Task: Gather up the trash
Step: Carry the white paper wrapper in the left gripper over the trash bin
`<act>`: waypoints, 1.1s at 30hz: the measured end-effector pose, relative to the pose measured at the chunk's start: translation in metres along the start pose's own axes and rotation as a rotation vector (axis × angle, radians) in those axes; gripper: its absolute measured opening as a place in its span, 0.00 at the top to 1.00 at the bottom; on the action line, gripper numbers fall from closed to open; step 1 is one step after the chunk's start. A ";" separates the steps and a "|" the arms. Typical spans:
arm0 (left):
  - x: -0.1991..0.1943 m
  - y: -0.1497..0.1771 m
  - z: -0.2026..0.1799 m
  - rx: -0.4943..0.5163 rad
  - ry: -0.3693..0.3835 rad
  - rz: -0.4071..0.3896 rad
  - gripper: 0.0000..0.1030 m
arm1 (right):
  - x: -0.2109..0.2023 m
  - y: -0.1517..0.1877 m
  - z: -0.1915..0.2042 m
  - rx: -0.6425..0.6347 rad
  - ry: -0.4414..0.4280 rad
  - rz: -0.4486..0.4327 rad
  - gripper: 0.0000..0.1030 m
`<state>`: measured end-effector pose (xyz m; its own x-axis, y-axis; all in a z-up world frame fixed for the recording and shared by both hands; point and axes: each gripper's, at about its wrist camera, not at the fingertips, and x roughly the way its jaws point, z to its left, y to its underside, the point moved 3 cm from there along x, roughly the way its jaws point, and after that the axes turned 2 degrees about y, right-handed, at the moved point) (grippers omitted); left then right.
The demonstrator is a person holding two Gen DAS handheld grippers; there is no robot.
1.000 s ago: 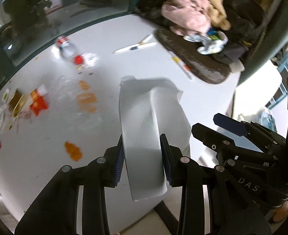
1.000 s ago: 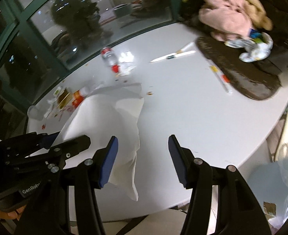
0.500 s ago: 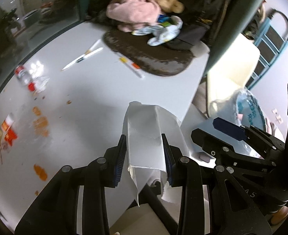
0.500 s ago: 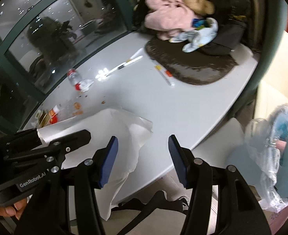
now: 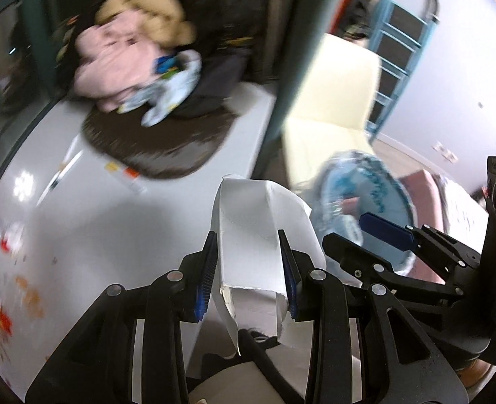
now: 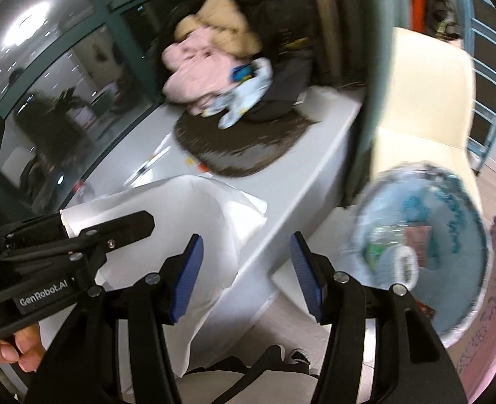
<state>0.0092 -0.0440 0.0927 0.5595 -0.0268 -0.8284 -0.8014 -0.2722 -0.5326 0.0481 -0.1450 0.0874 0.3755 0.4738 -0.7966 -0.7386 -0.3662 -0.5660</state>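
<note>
My left gripper (image 5: pixel 248 272) is shut on a folded sheet of white paper (image 5: pixel 251 229), held above the white table's right edge (image 5: pixel 248 155). The paper also shows in the right wrist view (image 6: pixel 194 215), with the left gripper (image 6: pixel 79 235) beside it. My right gripper (image 6: pixel 248 272) is open and empty, off the table's edge. A trash bag (image 6: pixel 429 235) with a clear, blue-printed rim stands open on the floor to the right, with rubbish inside; it also shows in the left wrist view (image 5: pixel 365 198). Small scraps and orange stains (image 5: pixel 8 306) lie on the table's far left.
A brown mat (image 5: pixel 160 141) with a heap of pink and tan clothes (image 5: pixel 113 60) sits at the table's back. Pens (image 5: pixel 62 168) lie beside it. A cream chair (image 6: pixel 426 101) stands behind the trash bag. A blue ladder (image 5: pixel 399 43) leans at the right wall.
Both grippers have swung right, from over the table toward the trash bag. The left gripper still holds the paper. The bag has come much closer in both views.
</note>
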 end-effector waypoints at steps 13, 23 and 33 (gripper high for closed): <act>0.049 -0.035 -0.125 0.233 0.142 0.039 0.69 | -0.045 -0.003 -0.122 0.205 0.167 -0.079 0.50; 0.089 -0.031 -0.181 0.313 0.205 0.106 0.69 | -0.049 0.012 -0.176 0.300 0.244 -0.063 0.50; 0.106 -0.034 -0.193 0.319 0.216 0.128 0.69 | -0.046 0.017 -0.194 0.318 0.257 -0.046 0.50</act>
<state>0.1367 -0.2237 0.0565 0.4554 -0.2514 -0.8540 -0.8738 0.0575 -0.4829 0.1269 -0.3283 0.0730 0.5100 0.2542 -0.8218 -0.8388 -0.0648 -0.5406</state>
